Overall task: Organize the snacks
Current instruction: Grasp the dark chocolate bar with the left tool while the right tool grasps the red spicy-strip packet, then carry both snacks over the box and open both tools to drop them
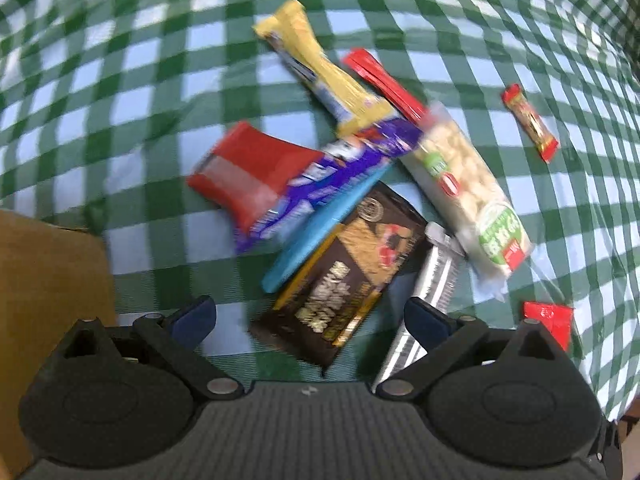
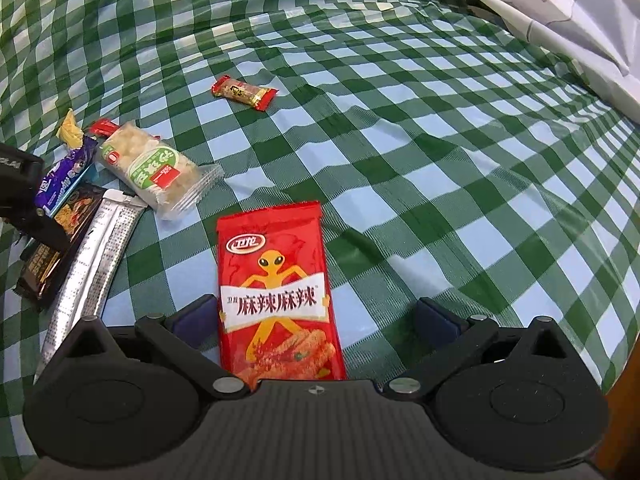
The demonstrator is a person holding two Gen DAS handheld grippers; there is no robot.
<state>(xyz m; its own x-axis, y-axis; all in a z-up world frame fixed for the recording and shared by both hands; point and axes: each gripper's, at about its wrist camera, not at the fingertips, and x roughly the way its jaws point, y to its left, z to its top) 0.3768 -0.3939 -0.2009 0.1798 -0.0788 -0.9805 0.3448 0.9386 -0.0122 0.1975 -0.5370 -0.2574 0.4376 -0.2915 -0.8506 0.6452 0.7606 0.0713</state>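
A pile of snacks lies on the green checked cloth. In the left wrist view my left gripper (image 1: 310,320) is open just above the dark brown packet (image 1: 344,276), with a silver packet (image 1: 432,280), a purple packet (image 1: 340,168), a red packet (image 1: 248,172), a yellow bar (image 1: 316,68) and a white rice snack (image 1: 468,184) around it. In the right wrist view my right gripper (image 2: 316,316) is open, with the red spicy-strip packet (image 2: 276,288) lying flat between its fingers. The left gripper (image 2: 24,196) shows at the left edge.
A small red candy bar (image 2: 244,92) lies apart on the cloth (image 2: 440,160); it also shows in the left wrist view (image 1: 530,122). A white bag (image 2: 568,12) sits at the top right. A brown cardboard surface (image 1: 44,288) is at the left.
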